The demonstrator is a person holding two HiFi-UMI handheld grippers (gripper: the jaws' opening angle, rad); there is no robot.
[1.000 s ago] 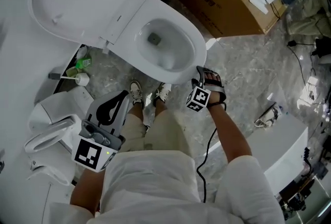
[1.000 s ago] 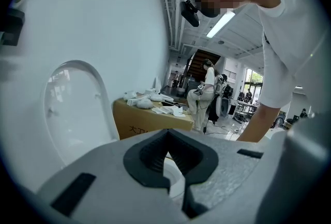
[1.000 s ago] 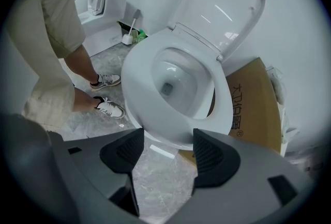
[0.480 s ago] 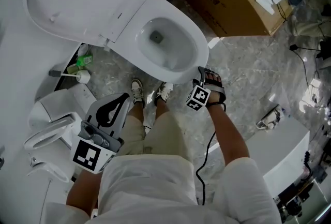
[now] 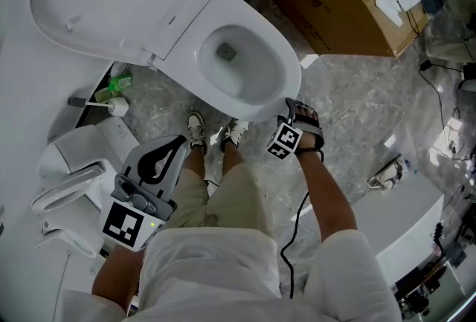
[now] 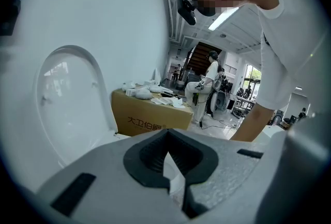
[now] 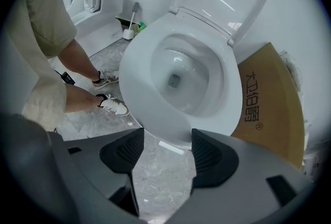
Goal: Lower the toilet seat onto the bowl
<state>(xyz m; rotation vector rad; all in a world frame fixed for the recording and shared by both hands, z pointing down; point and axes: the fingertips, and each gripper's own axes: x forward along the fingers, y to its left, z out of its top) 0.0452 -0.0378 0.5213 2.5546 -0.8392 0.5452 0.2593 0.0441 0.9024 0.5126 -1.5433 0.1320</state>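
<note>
Toilet seat (image 5: pixel 97 1) is up, tilted back at the upper left of the head view, hinged behind the bowl (image 5: pixel 288 64) and not resting on it. Right gripper (image 7: pixel 166 140) sits just below the bowl's front rim, near frame centre, pointing down, jaws well apart with nothing between them. Left gripper (image 6: pixel 166 135) is at lower left, clear of the toilet, jaws closed tip to tip, empty. Cardboard box (image 5: pixel 327 4) upper right. Toilet brush (image 5: pixel 111 106) on the floor at left.
</note>
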